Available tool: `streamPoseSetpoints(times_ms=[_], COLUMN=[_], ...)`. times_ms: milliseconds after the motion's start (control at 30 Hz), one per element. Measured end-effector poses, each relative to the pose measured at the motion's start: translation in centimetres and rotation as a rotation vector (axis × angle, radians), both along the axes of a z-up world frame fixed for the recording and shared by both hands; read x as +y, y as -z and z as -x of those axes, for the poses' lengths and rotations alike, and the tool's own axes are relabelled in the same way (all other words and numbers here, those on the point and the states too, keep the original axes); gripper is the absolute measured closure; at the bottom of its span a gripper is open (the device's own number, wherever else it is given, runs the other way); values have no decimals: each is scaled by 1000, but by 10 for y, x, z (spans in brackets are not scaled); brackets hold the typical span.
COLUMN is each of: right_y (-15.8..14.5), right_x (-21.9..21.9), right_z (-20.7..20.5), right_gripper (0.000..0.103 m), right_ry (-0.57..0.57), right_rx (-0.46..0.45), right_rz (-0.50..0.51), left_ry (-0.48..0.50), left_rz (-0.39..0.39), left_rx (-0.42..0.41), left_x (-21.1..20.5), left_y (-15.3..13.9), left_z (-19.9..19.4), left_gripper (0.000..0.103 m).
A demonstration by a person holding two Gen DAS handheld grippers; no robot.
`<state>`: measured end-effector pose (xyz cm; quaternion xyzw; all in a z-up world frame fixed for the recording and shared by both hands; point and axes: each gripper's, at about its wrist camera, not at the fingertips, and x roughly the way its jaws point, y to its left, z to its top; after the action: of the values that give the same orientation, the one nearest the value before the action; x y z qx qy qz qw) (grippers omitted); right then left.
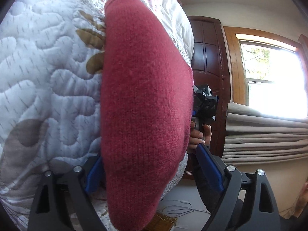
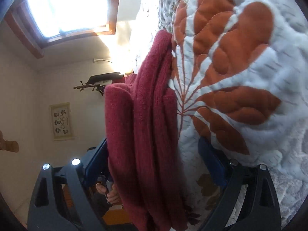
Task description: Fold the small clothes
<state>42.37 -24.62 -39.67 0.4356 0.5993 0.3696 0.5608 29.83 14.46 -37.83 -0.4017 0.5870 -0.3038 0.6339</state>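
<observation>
Blue-padded fingers [image 1: 209, 168] of the left gripper [image 1: 152, 171] stand spread on either side of a red knit sweater [image 1: 142, 100], whose fuzzy bulk fills the gap and hides whether either pad touches it. On the right gripper [image 2: 154, 165] the fingers [image 2: 96, 163] are likewise spread, with the same sweater [image 2: 142, 134] hanging between them in several thick, rope-like folds; whether the pads grip it cannot be told. The sweater lies against a quilt [image 1: 48, 80] on the bed, a puffy white cover stitched in winding channels with olive and grey leaf patches. In the right wrist view the quilt [image 2: 259, 100] carries a large rust-orange leaf with thin veins. Past the sweater's edge in the left view, a hand [image 1: 198, 134] holds the other gripper's black body. Behind it stand a dark wood door [image 1: 207, 57], a bright window [image 1: 269, 73] in a wooden frame and pale folded fabric [image 1: 265, 134] in stacked pleats. Thin cables [image 1: 182, 209] loop on the floor. The right view shows a framed picture [image 2: 62, 121] on a pale wall and a wooden peg rack [image 2: 84, 86].
</observation>
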Motion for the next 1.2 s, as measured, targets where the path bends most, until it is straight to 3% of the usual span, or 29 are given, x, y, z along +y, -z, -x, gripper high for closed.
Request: streamPoseSetpoints(times_ms=[200,333,433,467,533,600,767,800,833,900,1067,1200], right_y=[-33,-13,-31,-37,-52,-56,-37,-39,-41,-46,-64,-94], right_x=[3,11,22,26,26,27,53,55,54,55,65,85], right_z=[-4,-11,-10,-9,-5,-7,-17,-18,-16,-15,-14,-7], right_gripper=[10,11,11,12,37,40,37,45,54,58,61,61], right_ry=[-25,-12,-28,-34,-36,-28,-63,-57,-48,-37,-8,5], right_rx=[-73,-8,-62,-84,-106,-125,-69,-72,-73,-89,-132,-188], right_rz=[-32,-20,14,19,-35,-40,37,33,25,28,37,3], left_ry=[38,12,31,38,43,40,43,57,66,52,76,99], left_rz=[-2,25,6,-7,-9,1,-10,-38,-57,-17,-27,-18], left_rx=[-7,44,44,38,33,43,95,92,96,122,73,21], left_x=[-8,-8,-15,-17,-19,-20,-24,-24,-23,-17,-17,-5], left_y=[-4,7,4,2,-3,-3,7,6,6,7,-17,-51], left_z=[2,-7,-11,-11,-10,-11,-19,-18,-18,-17,-17,-11], left_gripper=[13,12,12,12,13,13,14,25,51,62,68,69])
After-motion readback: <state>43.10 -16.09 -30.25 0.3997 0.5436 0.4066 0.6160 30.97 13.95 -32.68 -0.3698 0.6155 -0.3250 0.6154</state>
